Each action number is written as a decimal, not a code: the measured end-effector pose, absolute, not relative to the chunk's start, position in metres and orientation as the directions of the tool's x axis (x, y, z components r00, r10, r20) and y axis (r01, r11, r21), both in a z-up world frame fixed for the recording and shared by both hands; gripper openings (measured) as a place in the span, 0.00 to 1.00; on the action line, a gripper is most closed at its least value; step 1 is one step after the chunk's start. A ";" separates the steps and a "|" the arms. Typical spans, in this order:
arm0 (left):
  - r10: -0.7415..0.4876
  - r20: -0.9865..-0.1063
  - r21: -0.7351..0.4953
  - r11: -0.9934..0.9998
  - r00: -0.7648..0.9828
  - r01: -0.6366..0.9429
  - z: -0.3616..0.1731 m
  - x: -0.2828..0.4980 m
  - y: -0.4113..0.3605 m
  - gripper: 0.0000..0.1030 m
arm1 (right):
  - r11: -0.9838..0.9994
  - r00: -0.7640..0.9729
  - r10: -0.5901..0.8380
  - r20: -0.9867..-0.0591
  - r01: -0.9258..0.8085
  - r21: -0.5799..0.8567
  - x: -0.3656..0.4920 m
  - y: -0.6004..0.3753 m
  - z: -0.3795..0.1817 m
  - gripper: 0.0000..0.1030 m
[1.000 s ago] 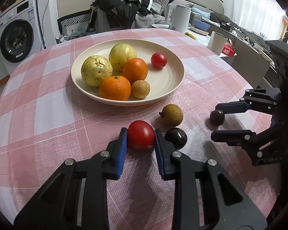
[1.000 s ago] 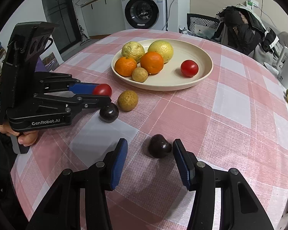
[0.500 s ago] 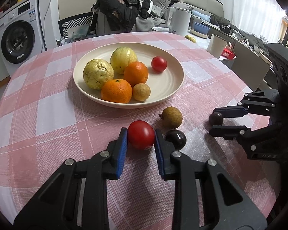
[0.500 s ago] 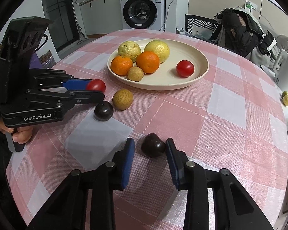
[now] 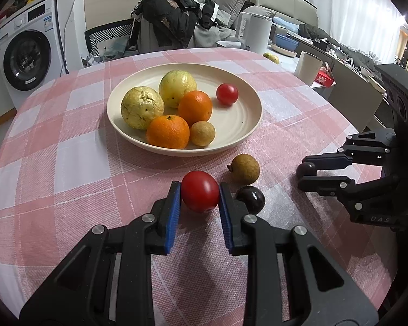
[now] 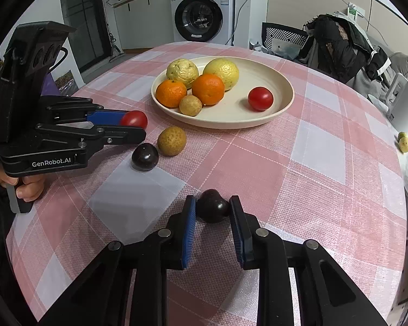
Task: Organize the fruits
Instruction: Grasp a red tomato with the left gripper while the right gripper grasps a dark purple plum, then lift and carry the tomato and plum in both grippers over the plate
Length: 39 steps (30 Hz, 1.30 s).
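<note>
1. While the left gripper [image 5: 200,198] pinches a glossy red tomato [image 5: 200,195] between its blue pads, the tomato sits low over the pink checked tablecloth [image 5: 68,163], just in front of the plate [image 5: 247,125]
2. The right gripper [image 6: 212,212] clamps a dark, shiny plum [image 6: 212,206] near the front edge of the table
3. A second dark plum [image 6: 145,157] and a speckled tan fruit [image 6: 172,141] touch each other on the cloth between the grippers
4. The cream plate holds two knobbly yellow fruits, two oranges, a small tan fruit and a tomato
</note>
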<state>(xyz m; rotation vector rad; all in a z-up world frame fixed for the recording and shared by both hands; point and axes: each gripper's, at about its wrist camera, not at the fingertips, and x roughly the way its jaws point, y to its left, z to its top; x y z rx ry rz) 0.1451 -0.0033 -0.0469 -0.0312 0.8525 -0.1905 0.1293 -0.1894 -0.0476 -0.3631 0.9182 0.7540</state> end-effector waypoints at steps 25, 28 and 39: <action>-0.083 -0.684 -0.030 0.996 0.725 0.085 -0.024 0.133 -0.001 0.23 | 0.713 0.455 0.519 -0.724 -0.697 0.073 0.128 -0.194 -0.020 0.25; -0.081 -0.676 -0.032 0.996 0.732 0.080 -0.020 0.131 0.001 0.23 | 0.715 0.461 0.526 -0.715 -0.695 0.078 0.128 -0.195 -0.019 0.25; -0.068 -0.645 -0.032 0.998 0.762 0.061 -0.004 0.125 0.004 0.23 | 0.727 0.487 0.544 -0.684 -0.681 0.093 0.132 -0.199 -0.012 0.25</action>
